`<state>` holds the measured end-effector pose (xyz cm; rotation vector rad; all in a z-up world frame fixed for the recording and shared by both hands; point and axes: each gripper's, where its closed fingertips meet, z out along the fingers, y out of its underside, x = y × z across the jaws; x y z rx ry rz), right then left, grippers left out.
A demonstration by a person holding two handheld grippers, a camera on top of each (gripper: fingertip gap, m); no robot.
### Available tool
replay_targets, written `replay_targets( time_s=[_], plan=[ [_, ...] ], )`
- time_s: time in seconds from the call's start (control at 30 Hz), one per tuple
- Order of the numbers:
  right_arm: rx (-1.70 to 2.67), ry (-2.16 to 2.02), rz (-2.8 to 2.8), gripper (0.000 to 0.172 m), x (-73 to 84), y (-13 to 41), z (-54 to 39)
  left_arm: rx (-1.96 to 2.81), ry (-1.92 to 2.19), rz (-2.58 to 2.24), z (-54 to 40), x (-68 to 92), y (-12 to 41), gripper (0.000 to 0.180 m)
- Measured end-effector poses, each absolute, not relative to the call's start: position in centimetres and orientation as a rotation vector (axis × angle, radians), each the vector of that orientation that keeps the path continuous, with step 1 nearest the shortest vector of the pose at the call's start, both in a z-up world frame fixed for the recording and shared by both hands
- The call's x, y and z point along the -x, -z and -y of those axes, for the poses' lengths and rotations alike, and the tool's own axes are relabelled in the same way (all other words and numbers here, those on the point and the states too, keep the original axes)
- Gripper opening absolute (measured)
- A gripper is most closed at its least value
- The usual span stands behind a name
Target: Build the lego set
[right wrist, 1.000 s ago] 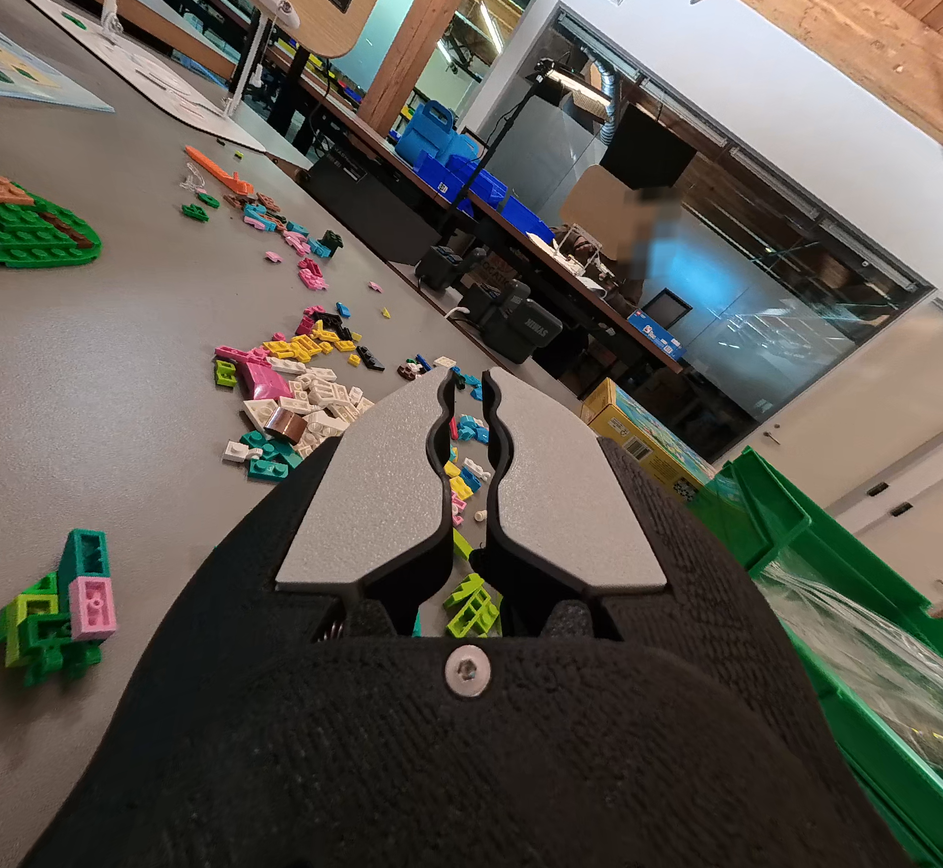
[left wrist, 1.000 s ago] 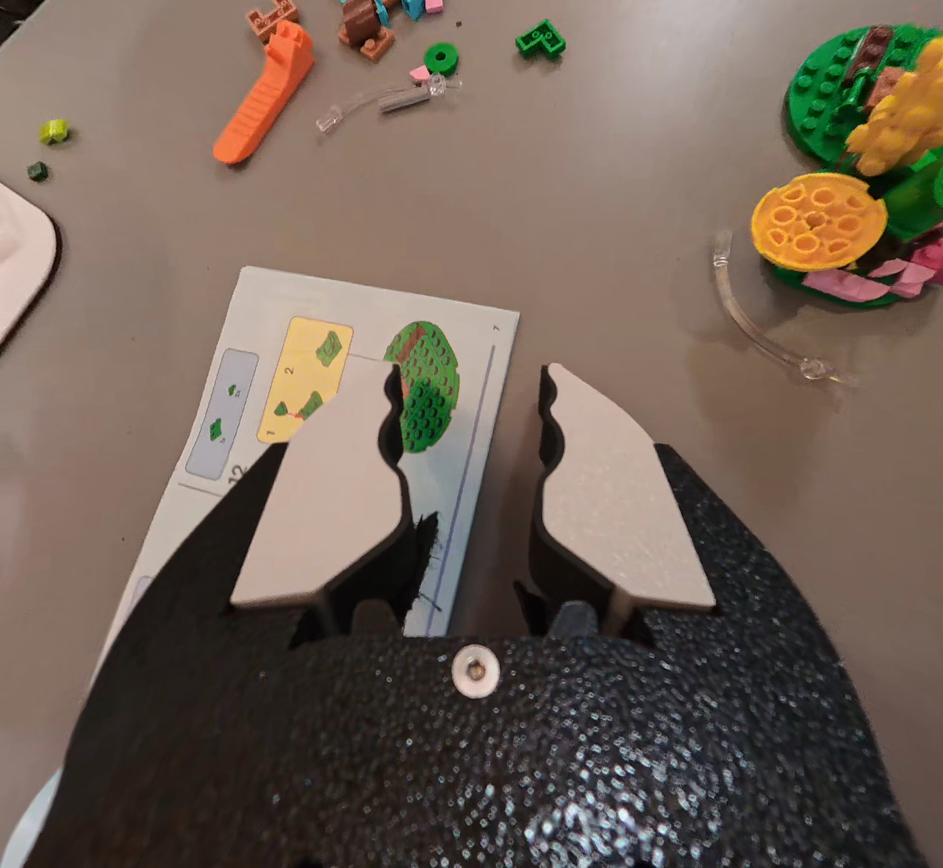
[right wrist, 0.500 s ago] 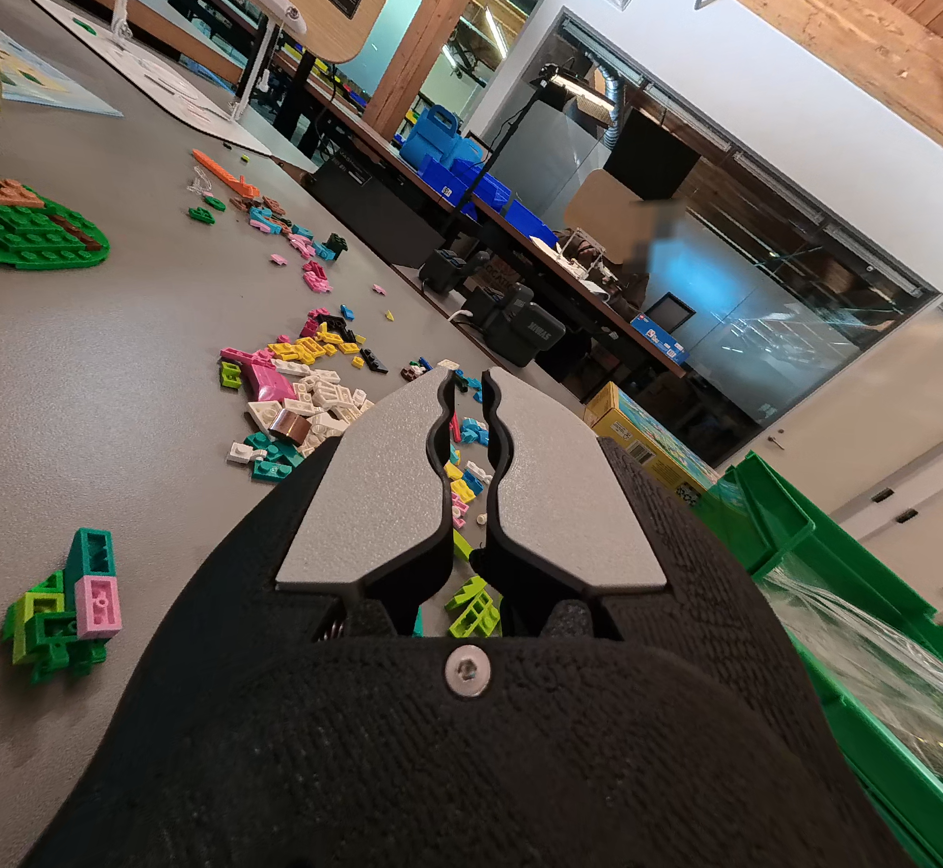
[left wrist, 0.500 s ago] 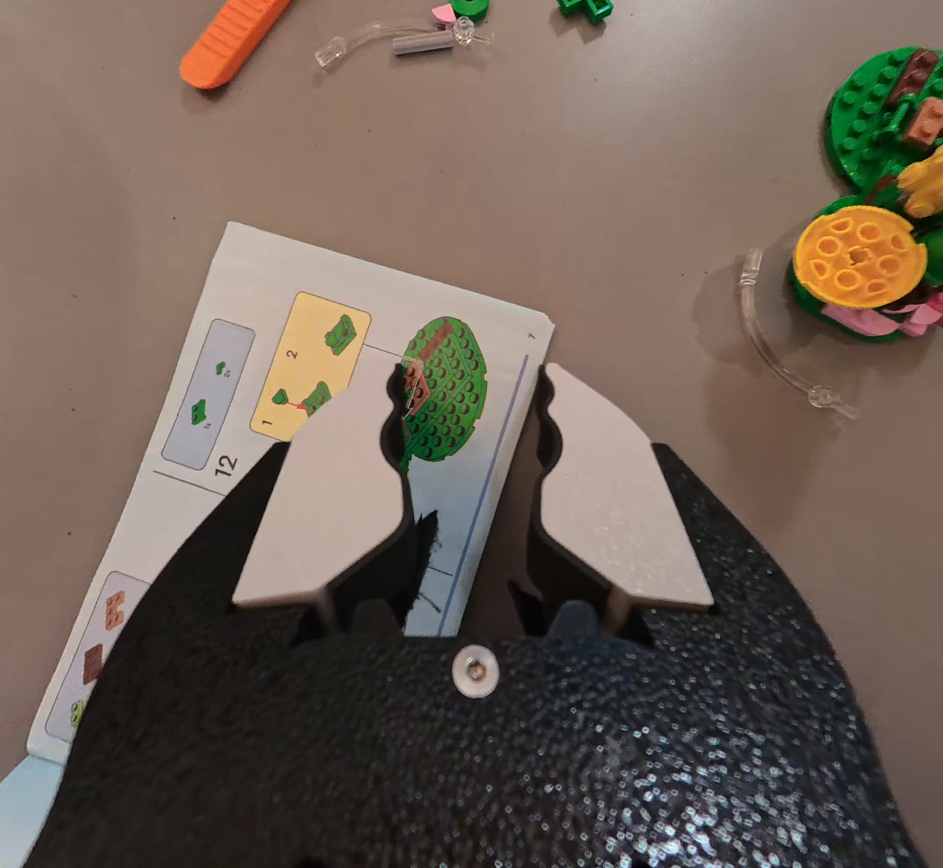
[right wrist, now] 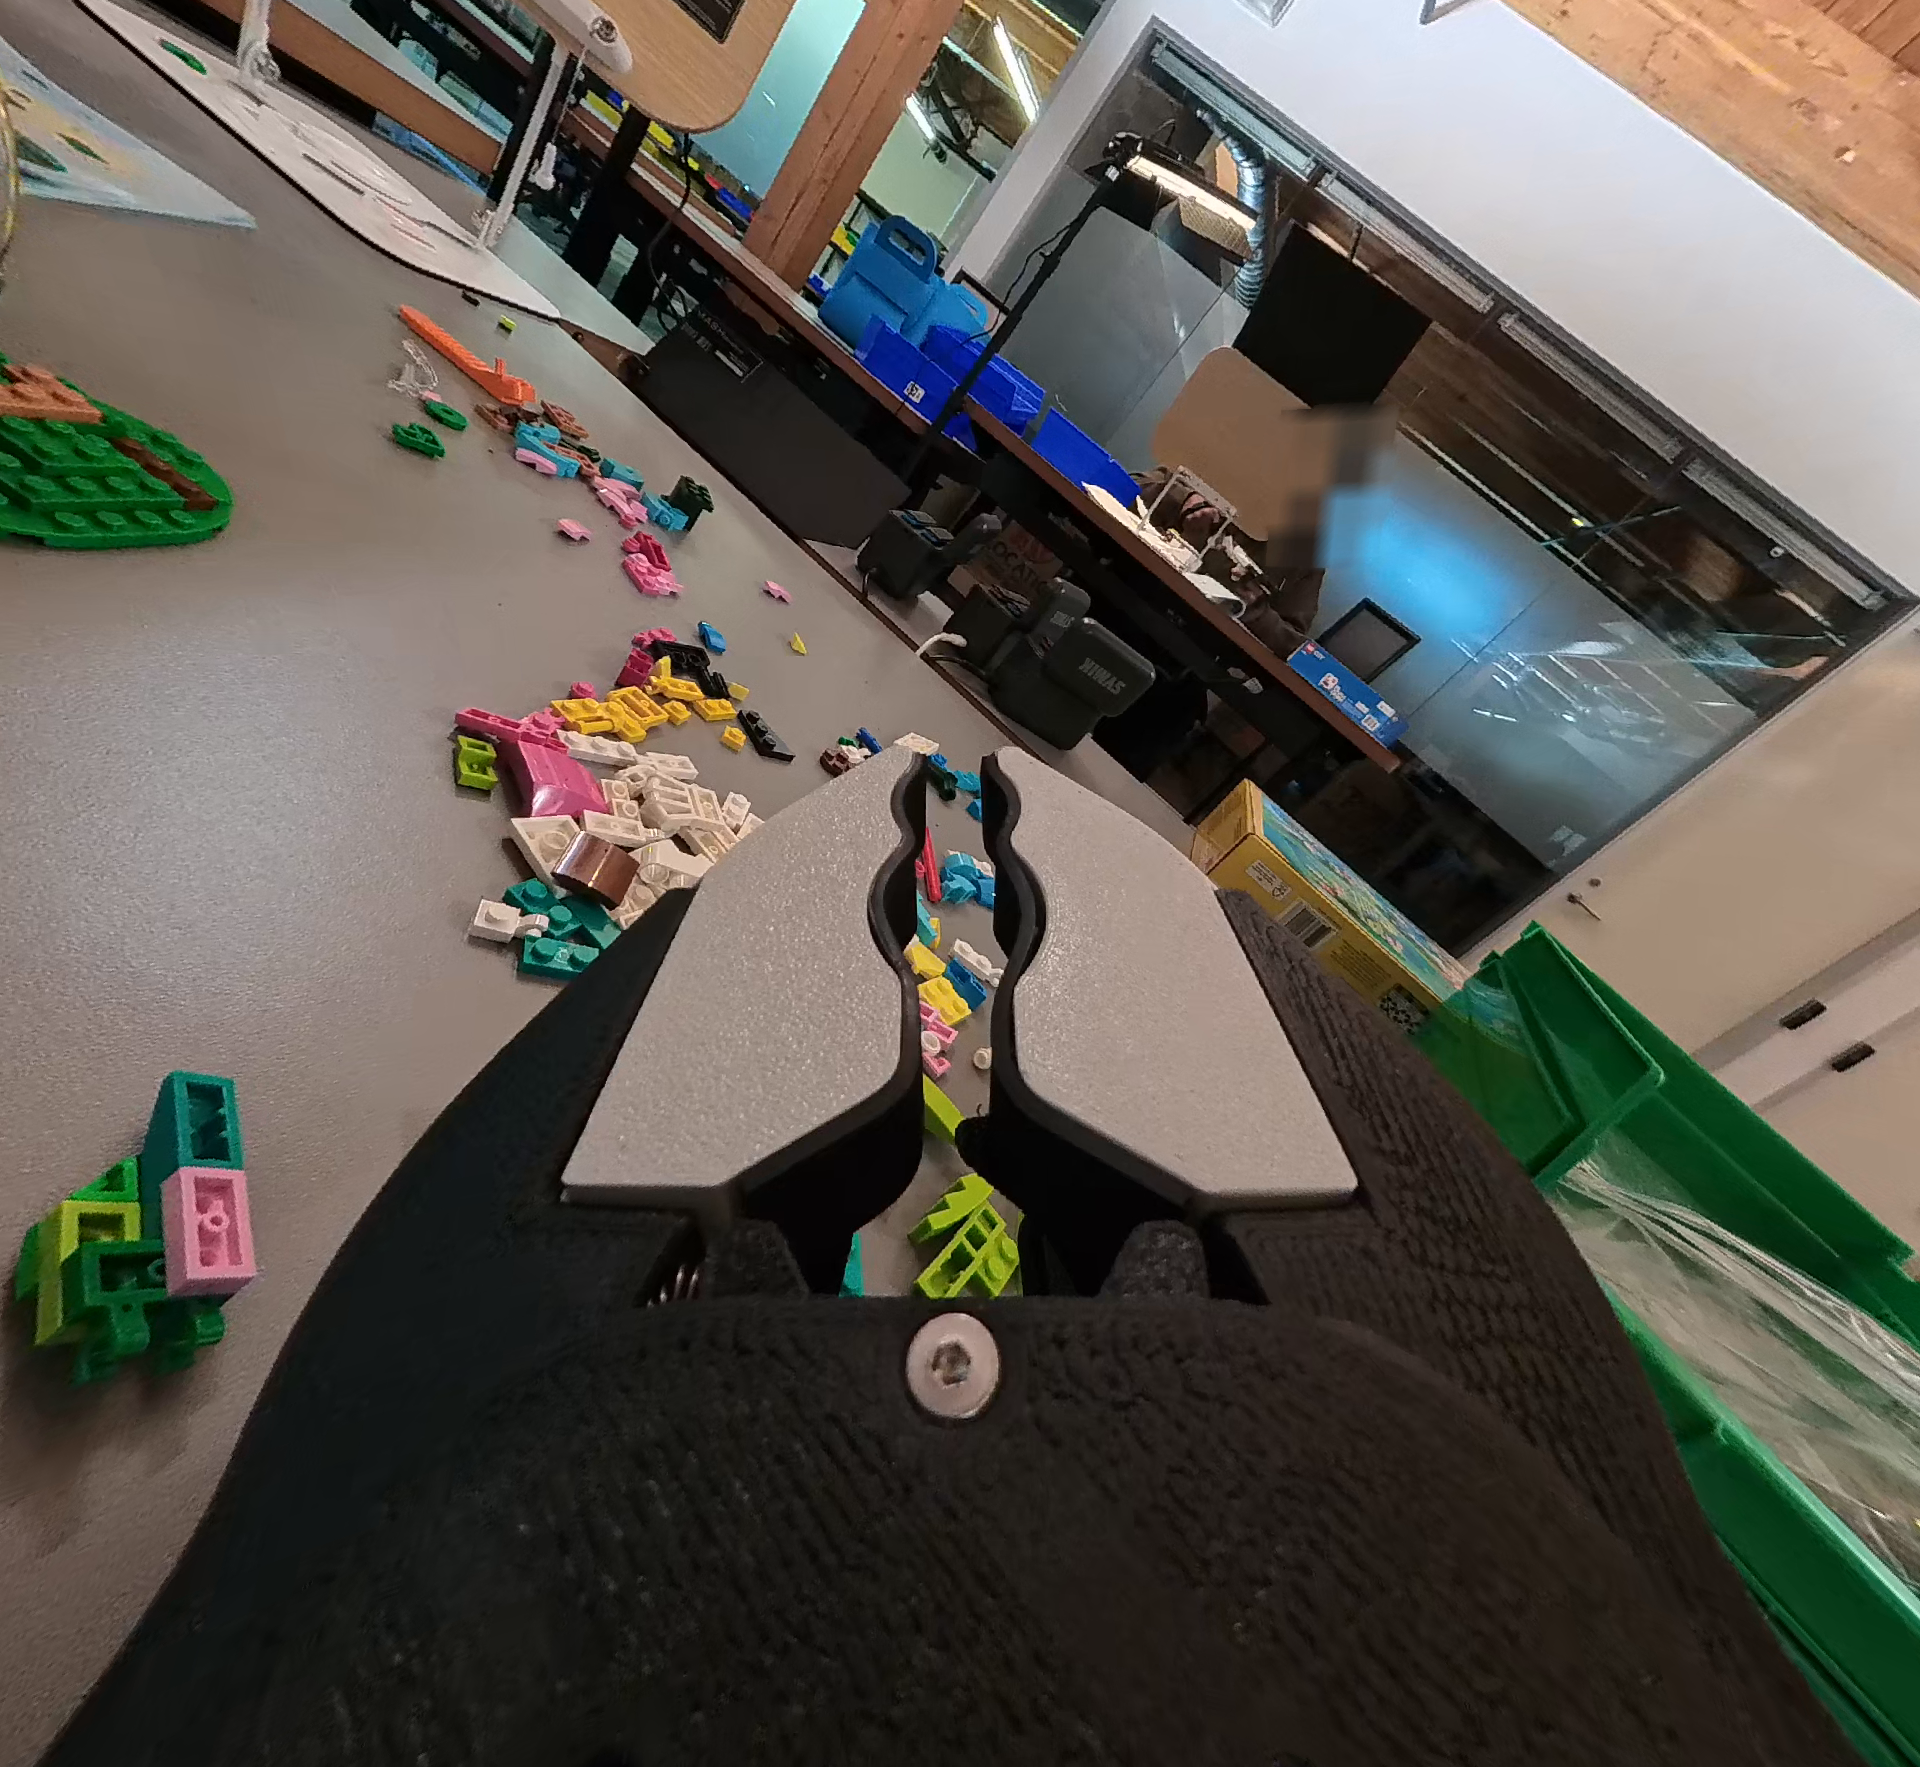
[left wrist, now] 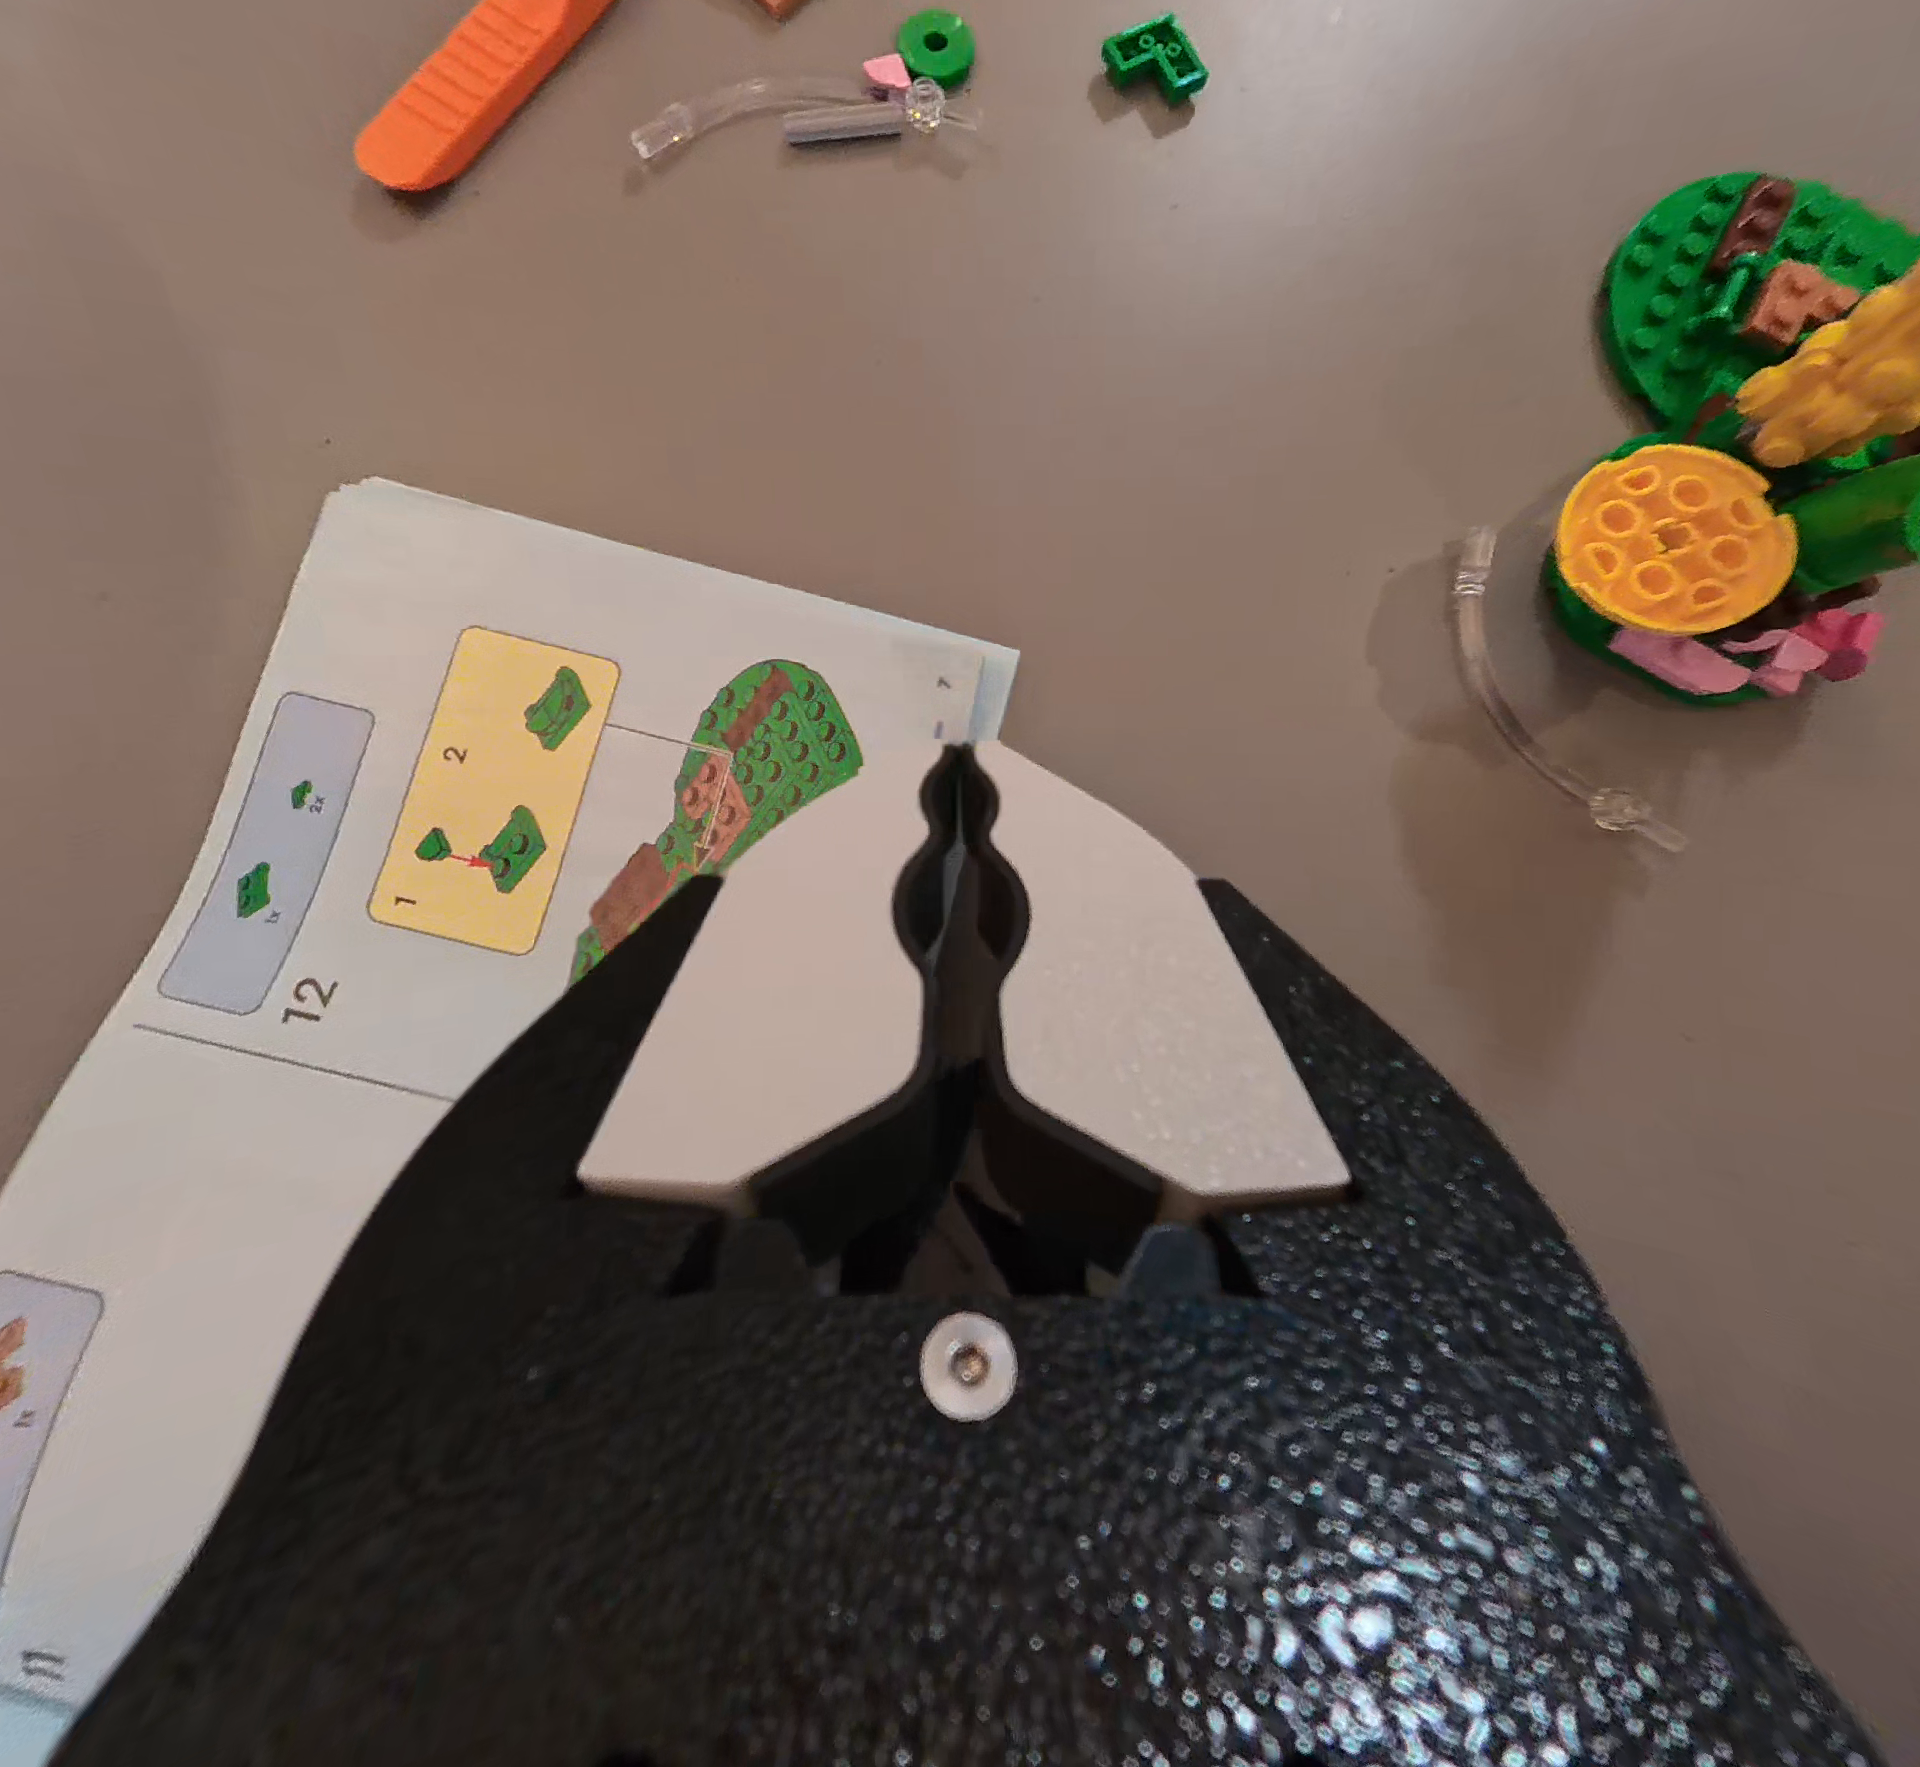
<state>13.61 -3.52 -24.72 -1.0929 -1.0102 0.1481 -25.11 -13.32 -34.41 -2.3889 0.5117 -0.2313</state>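
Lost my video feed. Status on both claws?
Left claw shut on instruction booklet page edge. Right claw open, empty, above loose bricks. Nothing in the way.

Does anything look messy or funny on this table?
Yes. The top page of the instruction booklet curves up off the table, its edge pinched in the closed left gripper. Loose bricks lie scattered in heaps near the open right gripper, not sorted.

grey-brown table (left wrist: 1039,387) carrying an instruction booklet (left wrist: 540,678); beyond the booklet, an orange separator tool (left wrist: 488,44) and loose bricks (left wrist: 1153,60); right of the booklet, a round green build (left wrist: 1704,283).
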Motion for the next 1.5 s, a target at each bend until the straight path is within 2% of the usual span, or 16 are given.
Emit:
replay_targets(
  time_s=[0.03, 0.23, 0.4, 0.6, 0.77, 1.13, 1.17, 1.2, 1.23, 1.33, 1.5],
  plan=[
    [1.093, -0.148, 1.011, 0.008, -13.6, 24.7, 3.5, 2.382, 0.234, -0.504, 13.3, 25.1, 34.4, 0.0],
    [1.09, -0.147, 1.015, 0.008, -13.5, 24.7, 3.6, 2.292, 0.135, -0.472, 13.0, 25.7, 33.4, 0.0],
    [1.087, -0.143, 1.013, 0.008, -13.6, 24.7, 3.6, 1.982, -0.053, -0.156, 13.1, 29.2, 27.8, 0.0],
    [1.085, -0.141, 1.01, 0.008, -13.6, 24.6, 3.7, 1.724, -0.391, 0.267, 20.2, 37.5, 23.2, 0.0],
    [1.084, -0.155, 1.005, 0.008, -13.5, 24.5, 3.7, 1.775, -0.658, 0.44, 26.9, 42.5, 24.8, 0.0],
    [1.085, -0.161, 0.996, 0.008, -13.5, 24.3, 3.7, 1.897, -0.851, 0.634, 34.6, 44.2, 28.0, 0.001],
    [1.085, -0.161, 0.994, 0.008, -13.5, 24.3, 3.7, 1.896, -0.848, 0.622, 34.5, 43.8, 27.9, 0.035],
    [1.086, -0.161, 0.992, 0.008, -13.6, 24.3, 3.7, 1.892, -0.828, 0.58, 34.0, 43.1, 27.7, 0.056],
    [1.087, -0.162, 0.991, 0.008, -13.6, 24.3, 3.7, 1.877, -0.813, 0.532, 33.3, 42.4, 27.3, 0.064],
    [1.087, -0.165, 0.988, 0.008, -13.5, 24.2, 3.7, 1.879, -0.678, 0.274, 29.6, 38.7, 26.5, 0.067],
    [1.087, -0.171, 0.989, 0.008, -13.4, 24.2, 3.8, 2.021, -0.367, -0.163, 22.9, 31.6, 27.6, 0.056]
  ],
)
